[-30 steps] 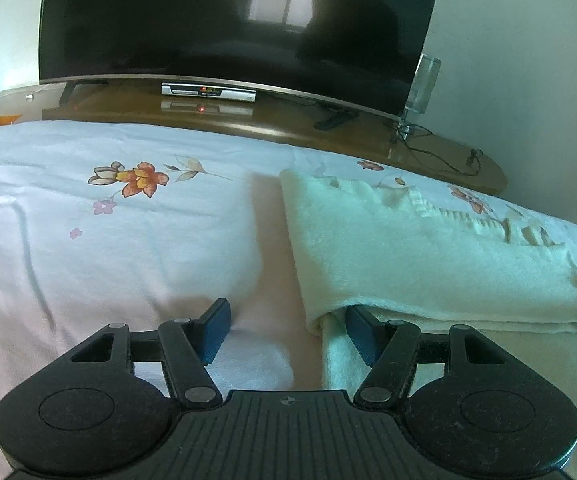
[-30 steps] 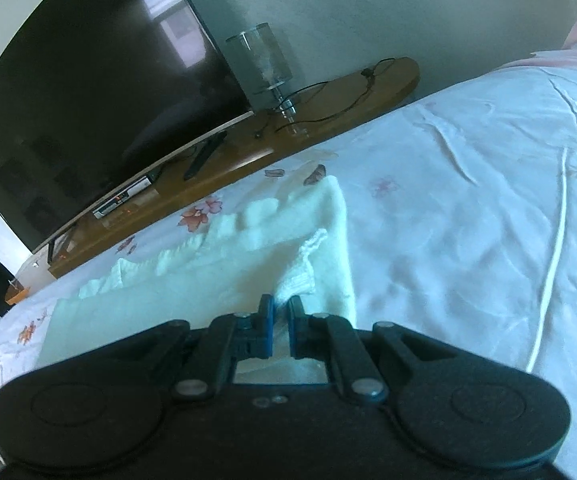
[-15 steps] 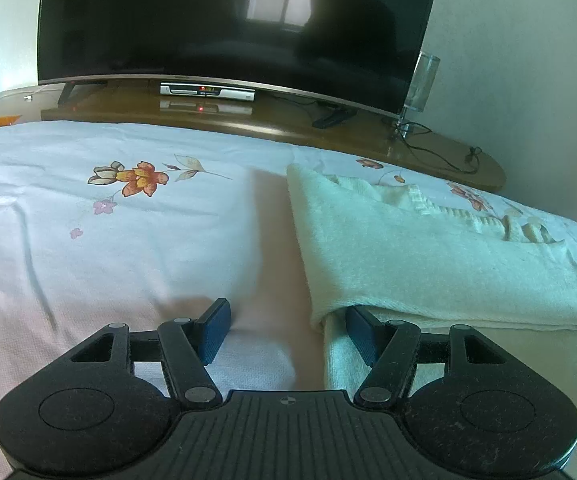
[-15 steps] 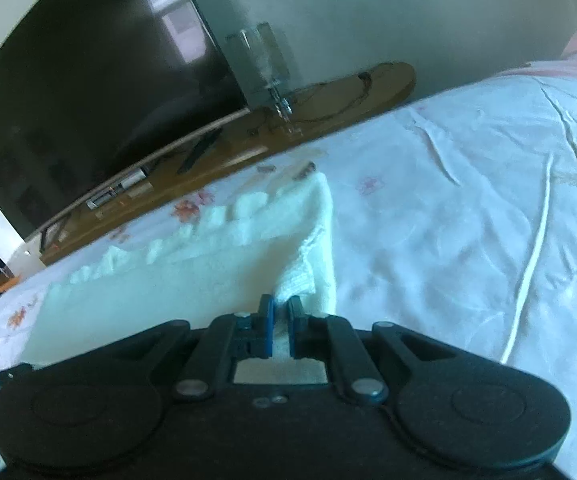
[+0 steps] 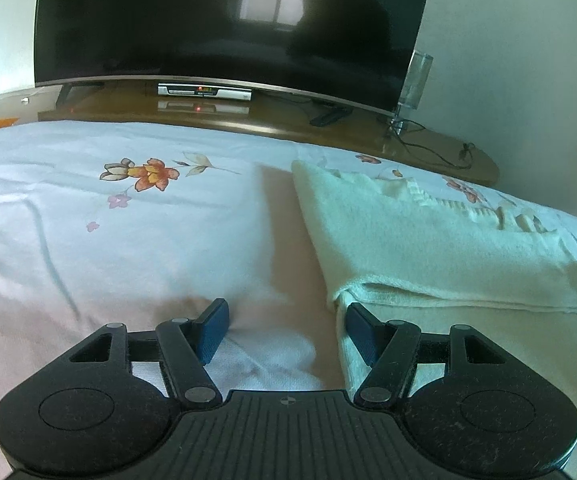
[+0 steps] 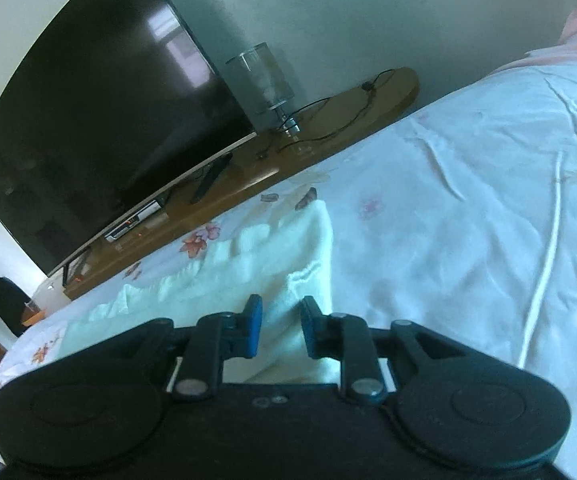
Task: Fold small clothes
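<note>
The cream knit garment point(image 5: 428, 236) lies folded on the flowered bedsheet point(image 5: 128, 232), soft, light and floppy; take it by a doubled corner. Right gripper point(image 6: 281, 328) fingers are opening around its corner; left gripper point(image 5: 284, 330) stands open, empty

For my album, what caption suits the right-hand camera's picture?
Right gripper opening over the folded cream garment on a flowered bedsheet.

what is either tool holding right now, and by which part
Nothing is gripped. The right tool is opening, its pads just off the folded cream garment's corner between them. The left tool is open beside the garment's near left corner.
</note>
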